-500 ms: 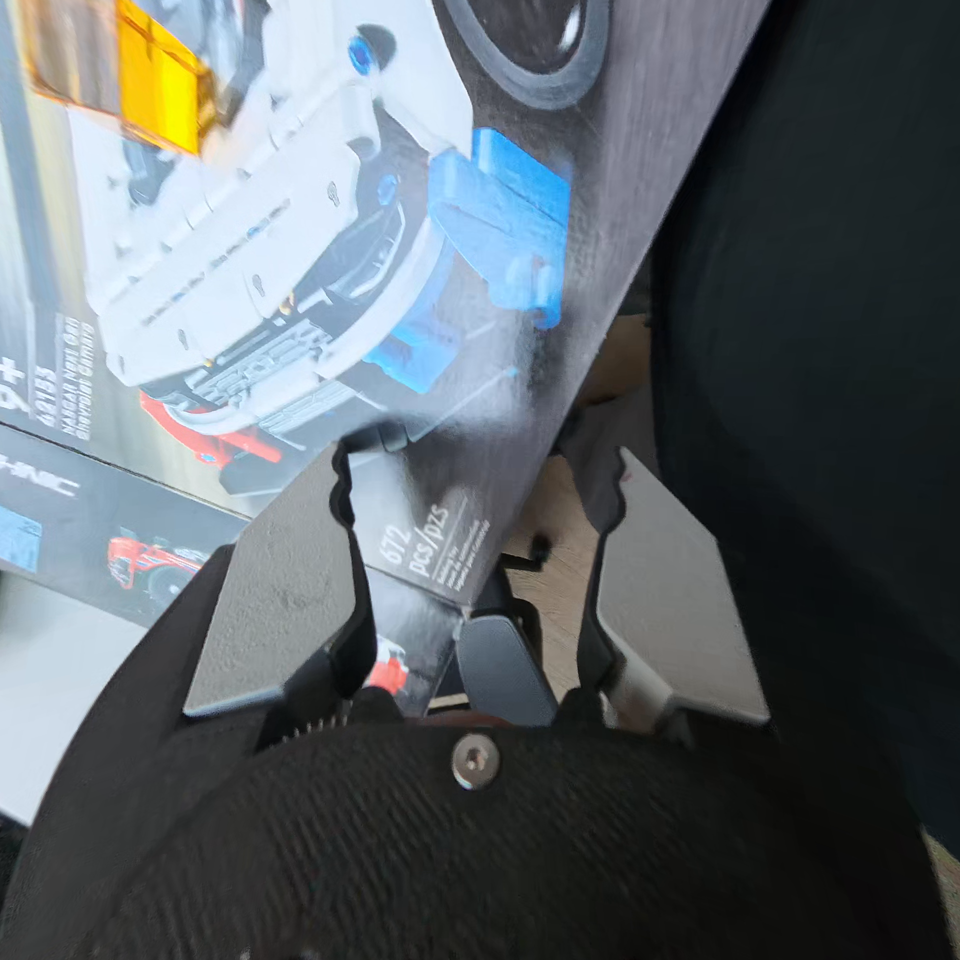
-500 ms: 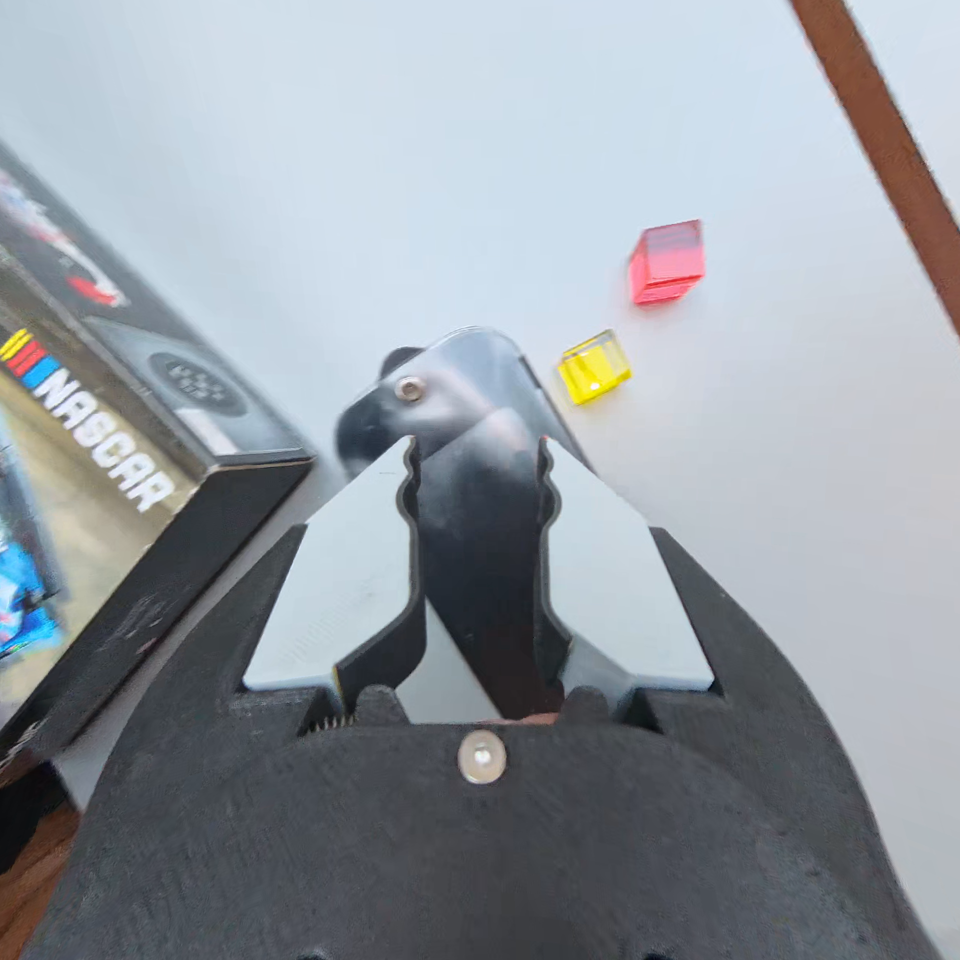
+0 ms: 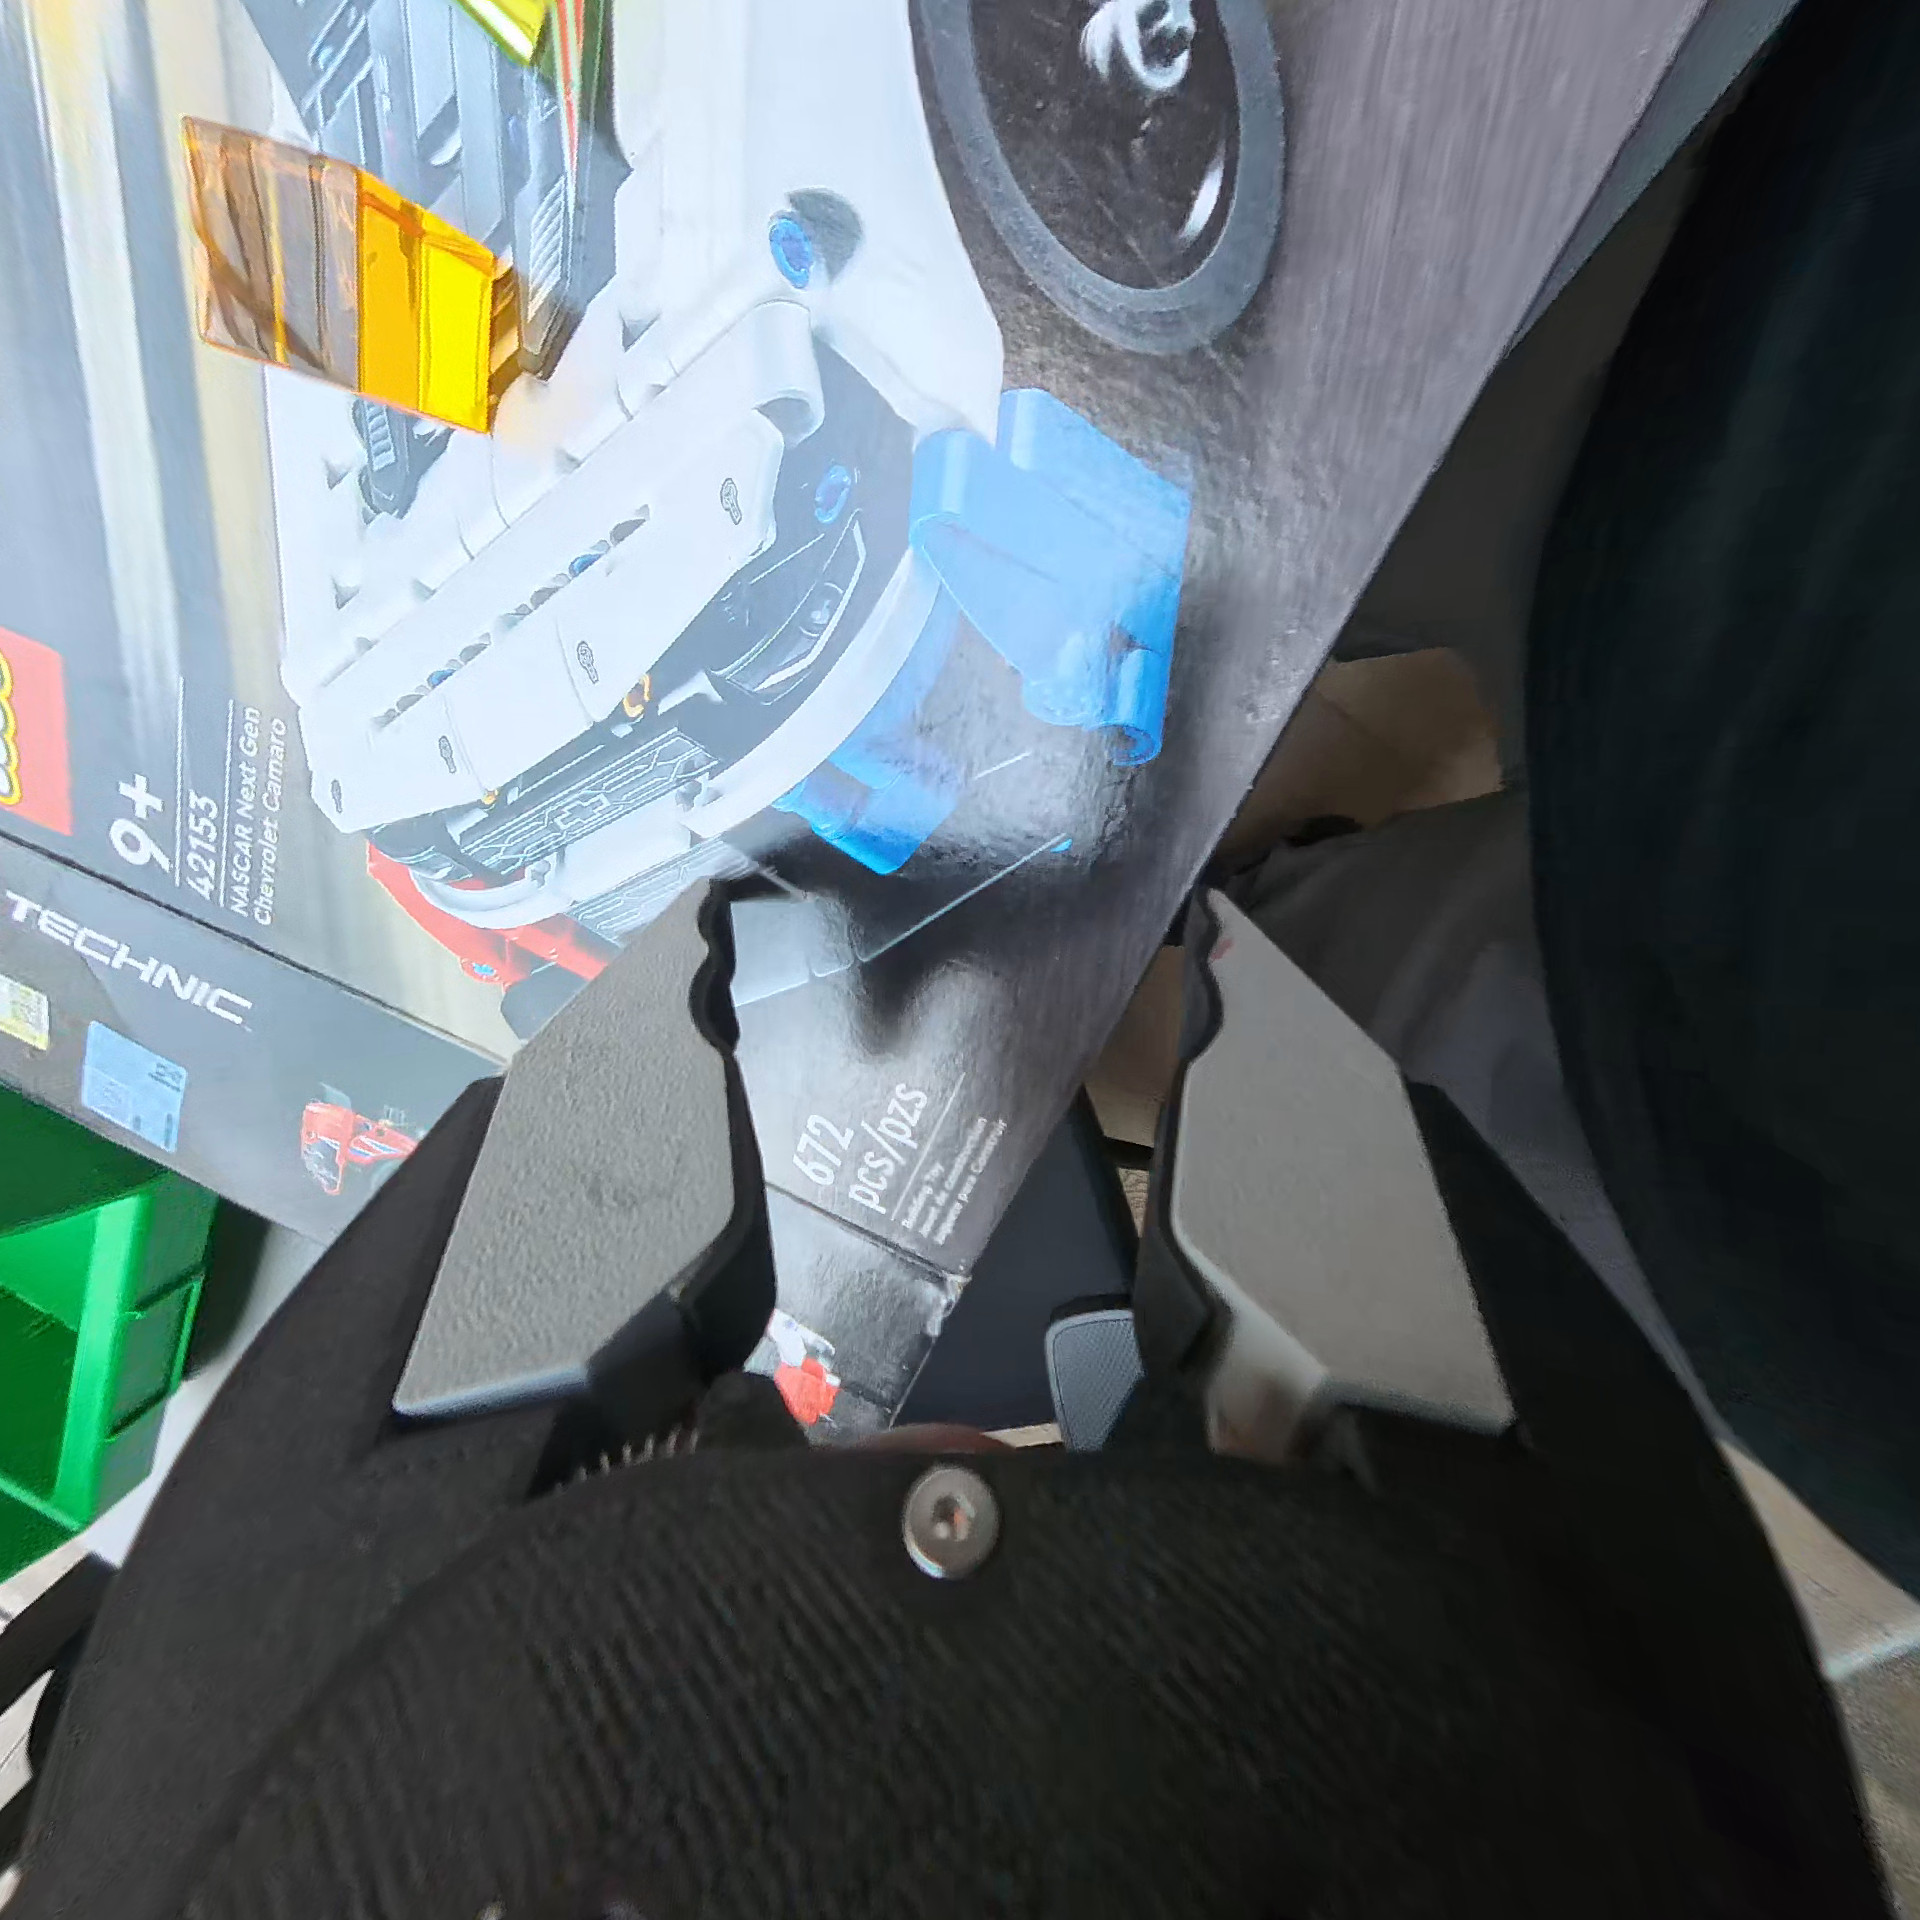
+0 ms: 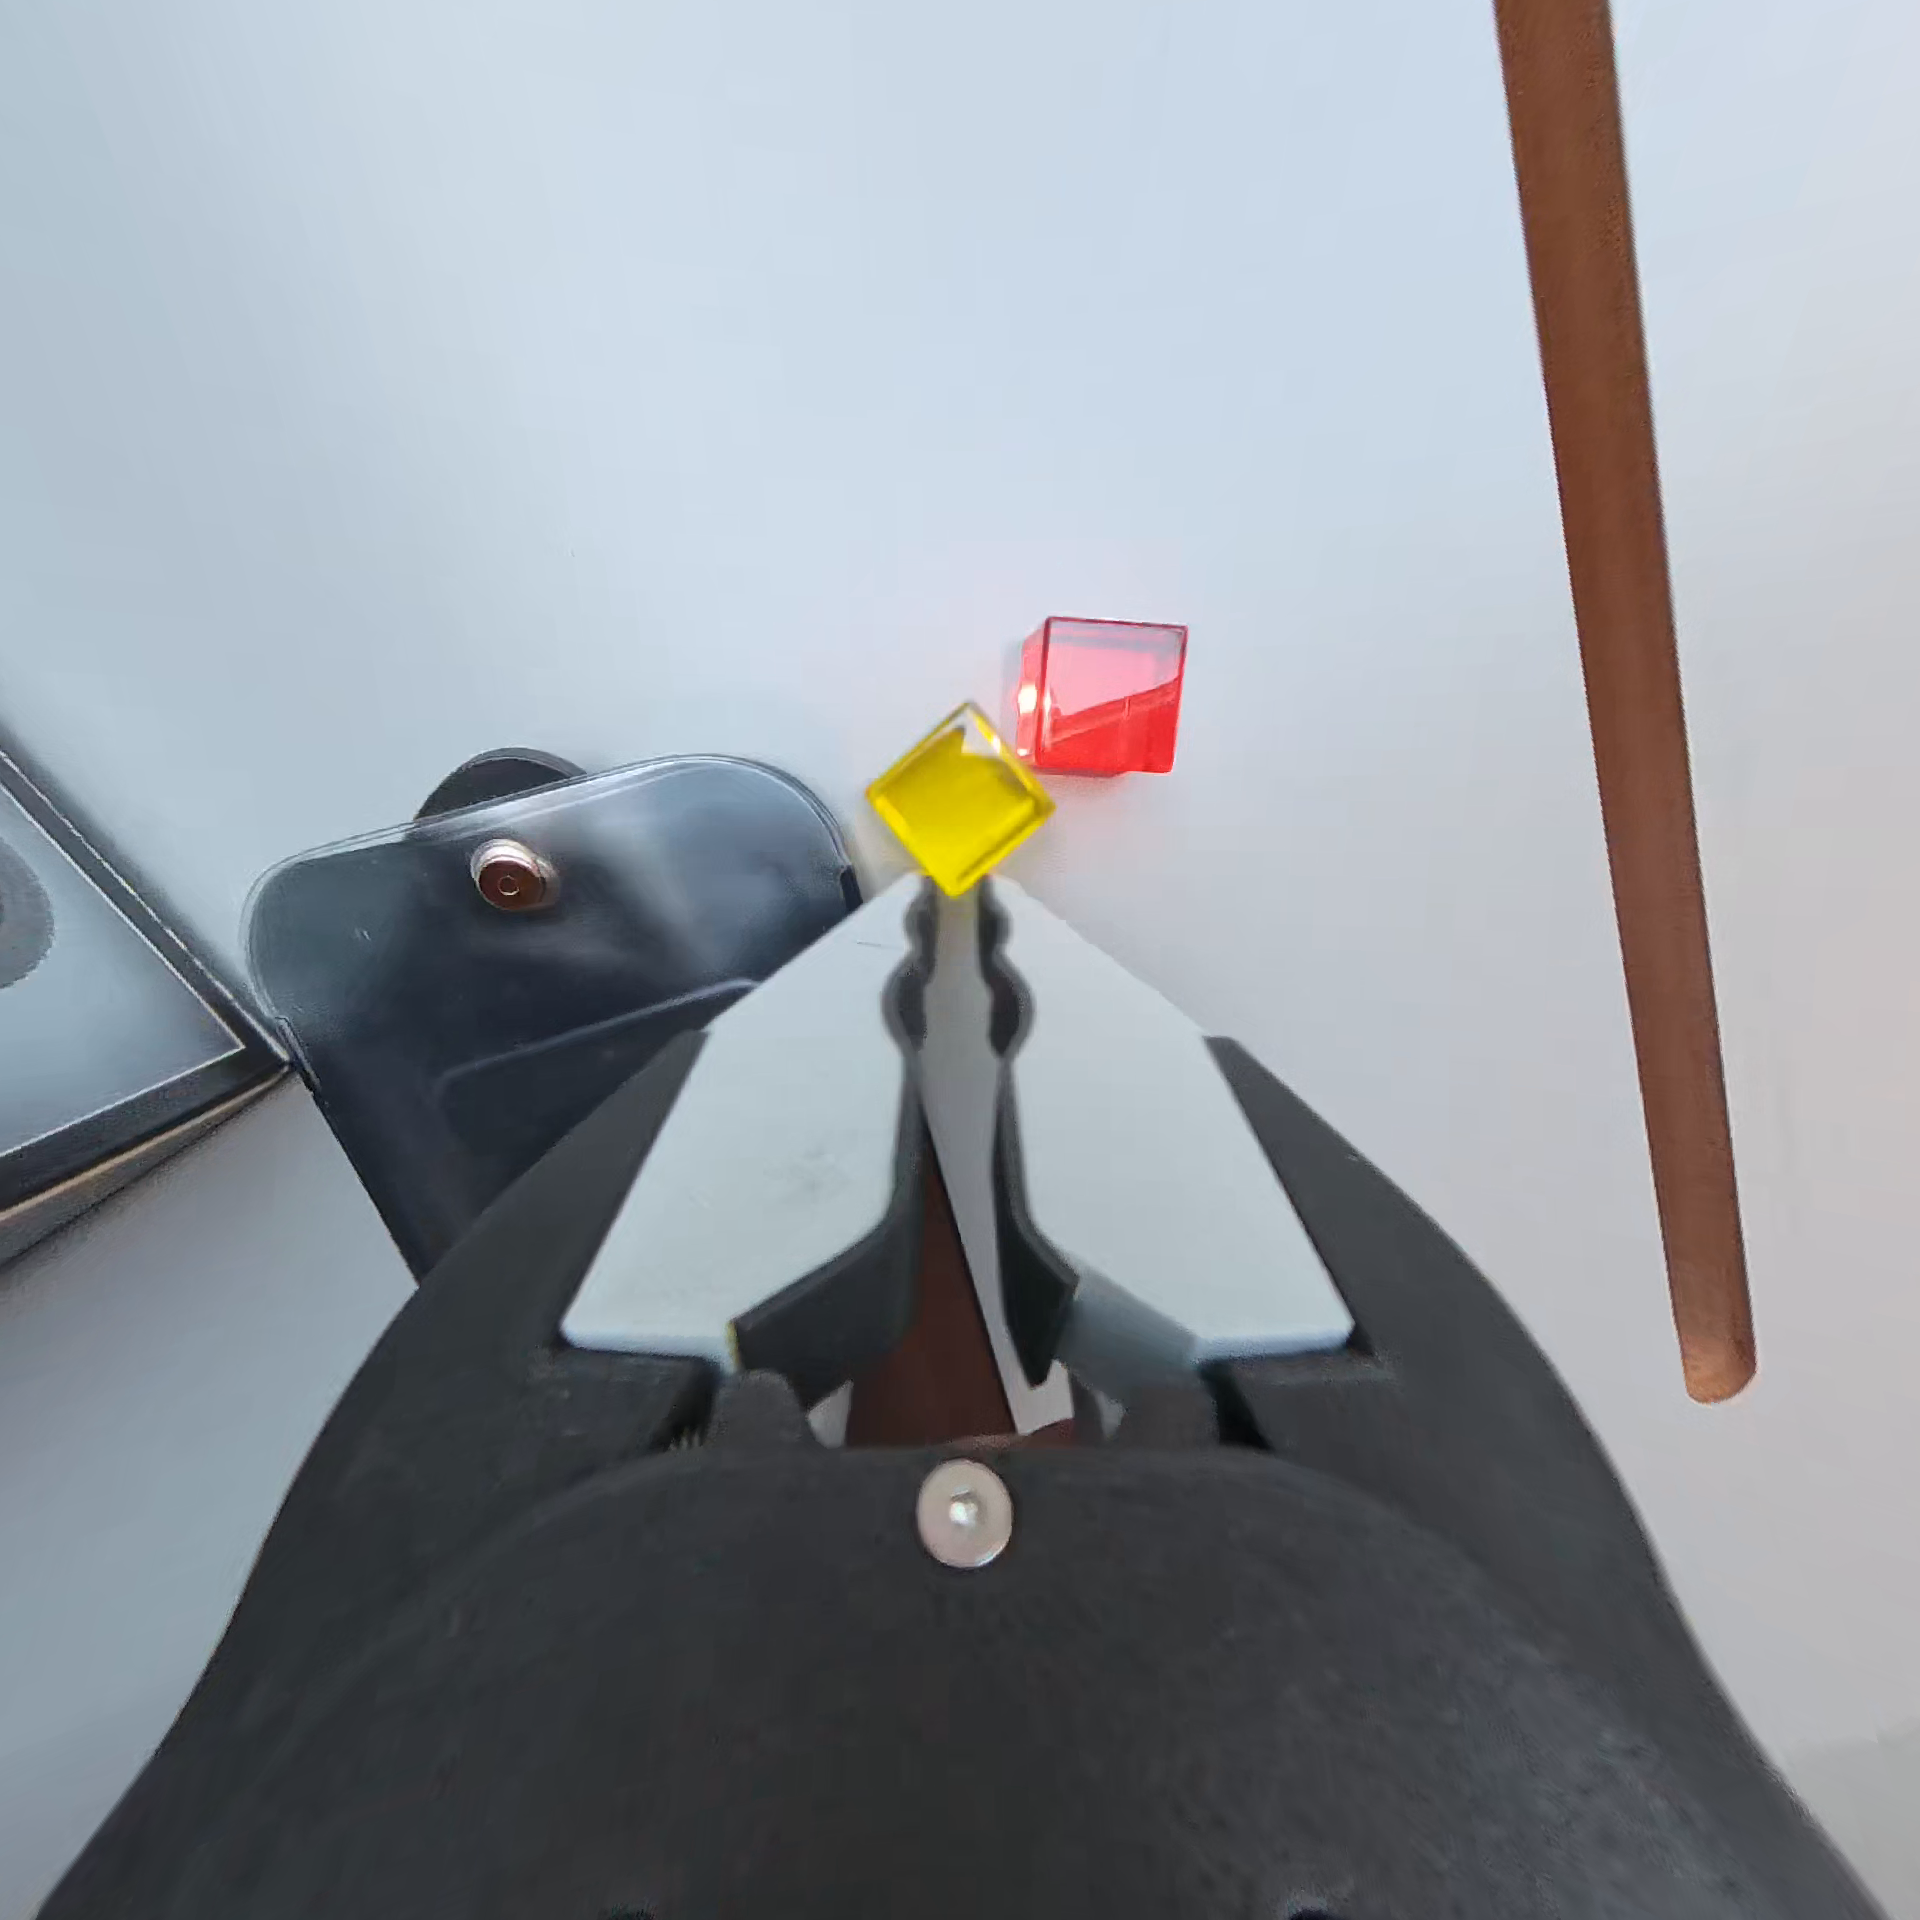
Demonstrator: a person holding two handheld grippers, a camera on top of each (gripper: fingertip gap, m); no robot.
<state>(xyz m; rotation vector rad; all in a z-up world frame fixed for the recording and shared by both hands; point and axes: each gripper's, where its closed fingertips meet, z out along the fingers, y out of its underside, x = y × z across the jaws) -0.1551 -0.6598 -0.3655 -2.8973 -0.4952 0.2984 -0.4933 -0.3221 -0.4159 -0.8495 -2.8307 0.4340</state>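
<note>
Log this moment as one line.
left gripper: open over toy box | right gripper: nearly shut, tips at yellow cube | red cube beside

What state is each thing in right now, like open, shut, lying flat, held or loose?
Left tool: open, over the toy box corner.
Toy box: closed, lying flat.
Orange block: loose on the box.
Right tool: almost shut, empty, tips at the yellow cube.
Yellow cube: loose on the table.
Red cube: loose, beside the yellow.
Dark pouch: snapped shut.
</note>
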